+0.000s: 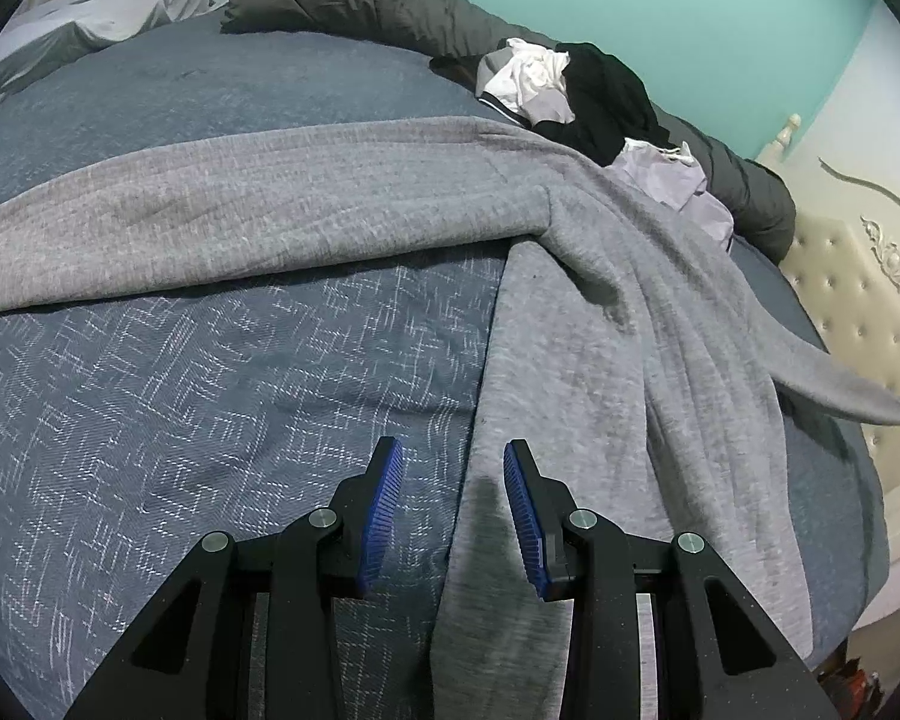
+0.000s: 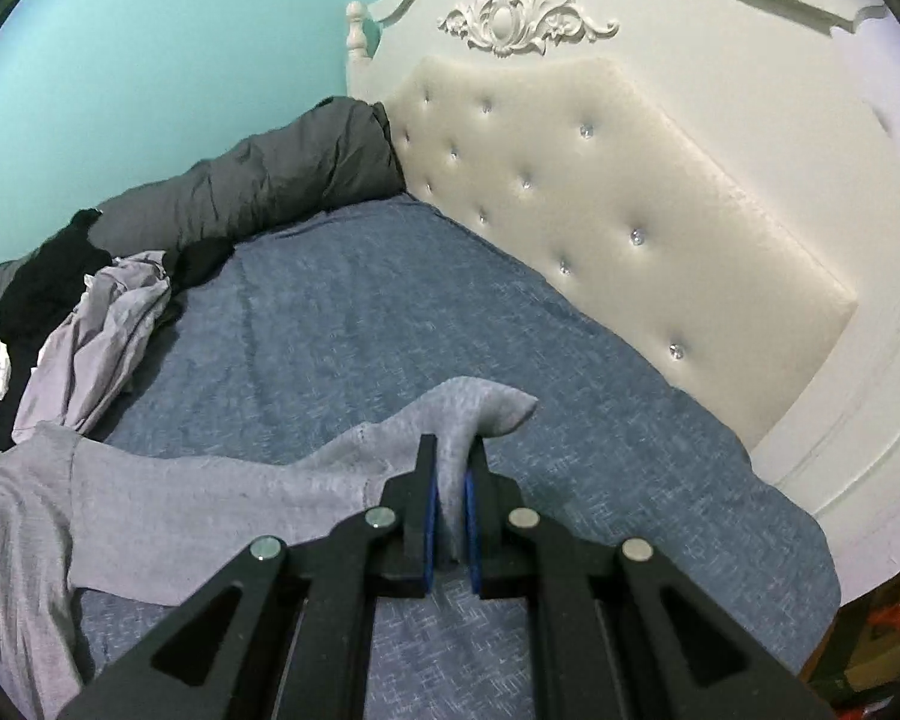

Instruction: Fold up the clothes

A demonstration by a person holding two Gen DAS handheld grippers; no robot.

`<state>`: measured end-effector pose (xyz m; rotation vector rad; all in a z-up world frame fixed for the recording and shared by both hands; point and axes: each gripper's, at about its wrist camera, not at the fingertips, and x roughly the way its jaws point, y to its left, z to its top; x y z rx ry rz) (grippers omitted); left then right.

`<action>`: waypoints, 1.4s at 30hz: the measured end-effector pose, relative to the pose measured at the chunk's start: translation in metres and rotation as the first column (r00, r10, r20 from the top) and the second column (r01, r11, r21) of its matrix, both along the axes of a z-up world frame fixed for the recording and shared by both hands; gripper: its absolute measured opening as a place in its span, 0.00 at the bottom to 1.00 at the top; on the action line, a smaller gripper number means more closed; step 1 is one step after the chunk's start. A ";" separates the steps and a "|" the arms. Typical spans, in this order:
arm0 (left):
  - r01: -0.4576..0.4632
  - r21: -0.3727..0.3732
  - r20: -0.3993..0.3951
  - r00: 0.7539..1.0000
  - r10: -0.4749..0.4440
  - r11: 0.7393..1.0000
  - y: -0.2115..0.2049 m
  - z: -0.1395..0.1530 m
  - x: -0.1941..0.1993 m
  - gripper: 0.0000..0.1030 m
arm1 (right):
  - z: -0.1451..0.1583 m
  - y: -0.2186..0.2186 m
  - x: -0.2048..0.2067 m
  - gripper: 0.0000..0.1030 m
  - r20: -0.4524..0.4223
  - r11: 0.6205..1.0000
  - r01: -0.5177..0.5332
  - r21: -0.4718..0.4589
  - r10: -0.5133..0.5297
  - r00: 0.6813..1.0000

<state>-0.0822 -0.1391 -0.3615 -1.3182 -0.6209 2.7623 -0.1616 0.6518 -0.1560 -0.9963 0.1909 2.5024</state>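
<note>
- Grey knit long-sleeved top (image 1: 342,204) lies spread on the blue woven bedspread (image 1: 180,408); right gripper (image 2: 450,468) pinches its sleeve end (image 2: 480,408).
- Left gripper (image 1: 453,480) hovers wide-jawed over the hem; judging by this, a fold is under way, needing the sleeve carried across.

1. A blue patterned bedspread (image 1: 210,396) covers the bed.
2. A rolled dark grey duvet (image 2: 282,174) lies along the teal wall (image 2: 150,60).
3. A cream tufted headboard (image 2: 600,198) stands behind it.
</note>
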 end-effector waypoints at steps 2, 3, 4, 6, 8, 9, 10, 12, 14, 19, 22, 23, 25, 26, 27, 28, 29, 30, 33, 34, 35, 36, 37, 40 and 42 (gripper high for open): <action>0.000 -0.005 0.001 1.000 0.000 1.000 0.000 -0.001 0.000 0.38 | -0.006 0.001 -0.007 0.07 0.016 1.000 -0.010 -0.002 0.010 1.000; 0.001 -0.007 0.001 1.000 -0.001 1.000 0.000 -0.001 -0.001 0.38 | -0.009 0.002 -0.009 0.07 0.025 1.000 -0.009 0.000 0.009 1.000; 0.002 -0.010 0.001 1.000 -0.002 1.000 0.001 -0.001 -0.001 0.38 | -0.013 0.003 -0.011 0.07 0.034 1.000 -0.006 0.002 0.006 0.999; 0.005 -0.014 0.001 1.000 -0.005 1.000 0.001 0.000 -0.001 0.38 | -0.020 0.006 -0.014 0.07 0.053 1.000 0.000 0.006 0.000 0.999; 0.009 -0.017 0.003 1.000 -0.008 1.000 0.002 0.000 -0.002 0.37 | -0.026 0.009 -0.017 0.07 0.071 1.000 0.006 0.010 -0.007 0.997; 0.010 -0.019 0.005 1.000 -0.010 1.000 0.002 -0.001 -0.002 0.38 | -0.030 0.010 -0.019 0.07 0.080 1.000 0.009 0.013 -0.010 0.997; 0.011 -0.021 0.006 1.000 -0.011 1.000 0.002 -0.001 -0.003 0.38 | -0.033 0.012 -0.019 0.07 0.082 1.000 0.013 0.004 -0.013 0.997; 0.012 -0.022 0.008 1.000 -0.012 1.000 0.003 -0.001 -0.003 0.38 | -0.041 0.017 -0.017 0.08 0.084 1.000 0.021 -0.015 -0.019 0.996; 0.013 -0.023 0.009 1.000 -0.013 1.000 0.003 -0.001 -0.003 0.37 | -0.048 0.020 -0.016 0.08 0.097 0.999 0.028 -0.020 -0.026 0.995; 0.016 -0.024 0.009 1.000 -0.016 1.000 0.003 -0.001 -0.003 0.38 | -0.055 0.027 -0.008 0.23 0.105 0.998 0.052 -0.028 -0.049 0.993; 0.015 -0.024 0.009 1.000 -0.015 1.000 0.003 -0.001 -0.003 0.37 | -0.057 0.030 -0.002 0.41 0.104 0.997 0.068 -0.031 -0.064 0.992; 0.015 -0.024 0.008 1.000 -0.015 1.000 0.003 -0.001 -0.002 0.38 | -0.057 0.032 -0.001 0.42 0.104 0.997 0.073 -0.032 -0.069 0.992; 0.018 -0.022 0.008 1.000 -0.018 1.000 0.004 -0.001 -0.002 0.38 | -0.058 0.034 0.003 0.42 0.104 0.996 0.083 -0.034 -0.079 0.991; 0.020 -0.021 0.008 1.000 -0.020 1.000 0.005 -0.001 -0.003 0.38 | -0.060 0.033 0.004 0.42 0.108 0.997 0.073 -0.035 -0.069 0.992; 0.023 -0.020 0.008 1.000 -0.023 1.000 0.005 -0.001 -0.003 0.38 | -0.062 0.031 0.006 0.42 0.111 0.997 0.059 -0.045 -0.054 0.992; 0.025 -0.018 0.009 1.000 -0.025 1.000 0.006 -0.001 -0.003 0.38 | -0.065 0.028 0.008 0.42 0.112 0.997 0.046 -0.058 -0.039 0.993; 0.028 -0.016 0.009 1.000 -0.028 0.999 0.007 -0.001 -0.003 0.37 | -0.069 0.023 0.010 0.42 0.112 0.997 0.029 -0.074 -0.020 0.994; 0.034 -0.015 0.010 0.999 -0.033 0.999 0.008 0.000 -0.004 0.37 | -0.073 0.017 0.013 0.42 0.110 0.996 0.010 -0.093 0.000 0.994; 0.051 -0.011 0.015 0.999 -0.050 0.999 0.012 0.001 -0.004 0.38 | -0.086 -0.004 0.021 0.43 0.107 0.986 -0.044 -0.160 0.061 0.992; 0.056 -0.009 0.018 0.998 -0.056 0.998 0.013 0.002 -0.003 0.37 | -0.091 -0.015 0.024 0.43 0.106 0.980 -0.068 -0.185 0.089 0.990; 0.062 -0.008 0.021 0.998 -0.062 0.998 0.014 0.003 -0.003 0.38 | -0.095 -0.026 0.027 0.43 0.106 0.974 -0.092 -0.209 0.116 0.988; 0.068 -0.007 0.024 0.997 -0.068 0.998 0.015 0.005 -0.003 0.37 | -0.100 -0.040 0.030 0.43 0.106 0.963 -0.123 -0.238 0.151 0.983; 0.074 -0.006 0.028 0.997 -0.074 0.997 0.016 0.006 -0.003 0.38 | -0.104 -0.054 0.033 0.43 0.106 0.951 -0.155 -0.269 0.189 0.976; 0.090 0.004 0.040 0.995 -0.090 0.996 0.019 0.011 -0.002 0.37 | -0.112 -0.097 0.039 0.47 0.107 0.906 -0.246 -0.346 0.298 0.948; 0.099 0.023 0.050 0.994 -0.100 0.995 0.020 0.014 0.000 0.38 | -0.117 -0.128 0.044 0.51 0.108 0.864 -0.308 -0.399 0.378 0.919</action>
